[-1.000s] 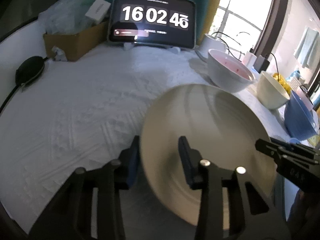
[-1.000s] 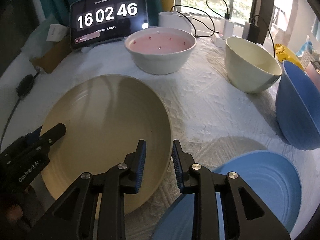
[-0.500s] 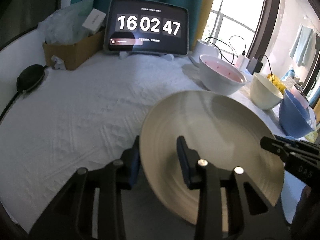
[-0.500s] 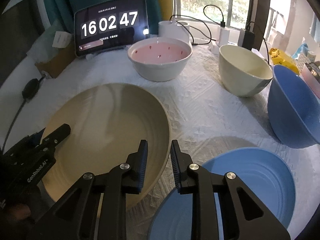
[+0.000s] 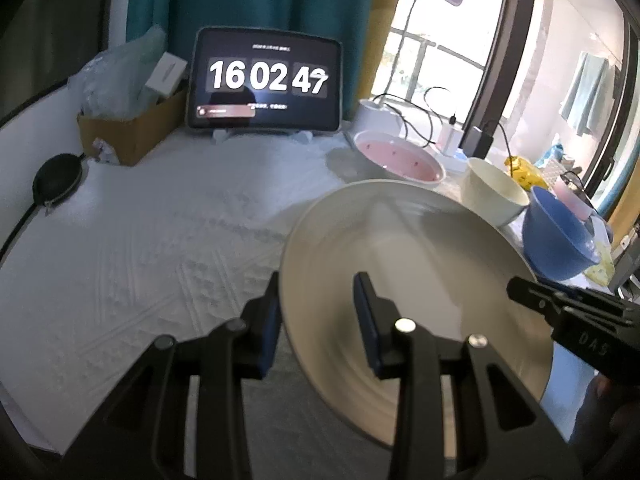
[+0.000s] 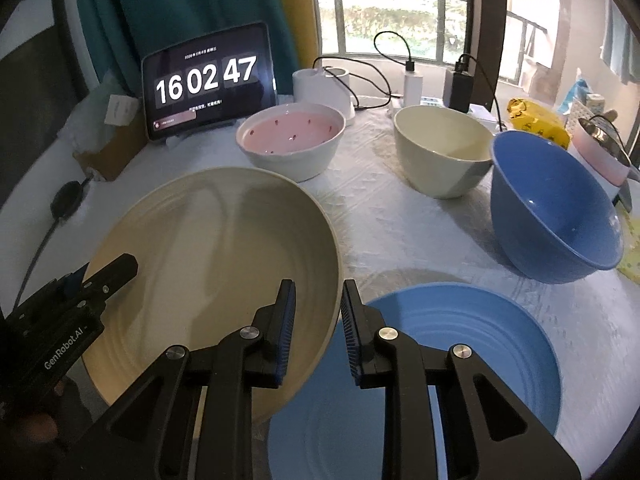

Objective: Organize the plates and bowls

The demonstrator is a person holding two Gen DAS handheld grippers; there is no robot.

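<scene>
A large beige plate [image 5: 420, 264] hangs tilted above the white tablecloth, held at two opposite rims. My left gripper [image 5: 318, 316] is shut on its left rim. The right gripper [image 6: 319, 320] is shut on the right rim of the same beige plate [image 6: 216, 248]. Below and to the right lies a blue plate [image 6: 460, 352], partly covered by the beige one. Behind stand a pink bowl [image 6: 292, 140], a cream bowl [image 6: 440, 152] and a blue bowl [image 6: 552, 216].
A tablet clock [image 6: 208, 80] stands at the back, with a cardboard box [image 5: 132, 132] and a black pouch [image 5: 56, 178] to its left. Chargers and cables [image 6: 412, 80] line the window side. A white tablecloth [image 5: 140, 240] covers the table.
Both grippers have risen with the beige plate, which now sits higher above the cloth and overlaps the blue plate's edge. The bowls have not moved.
</scene>
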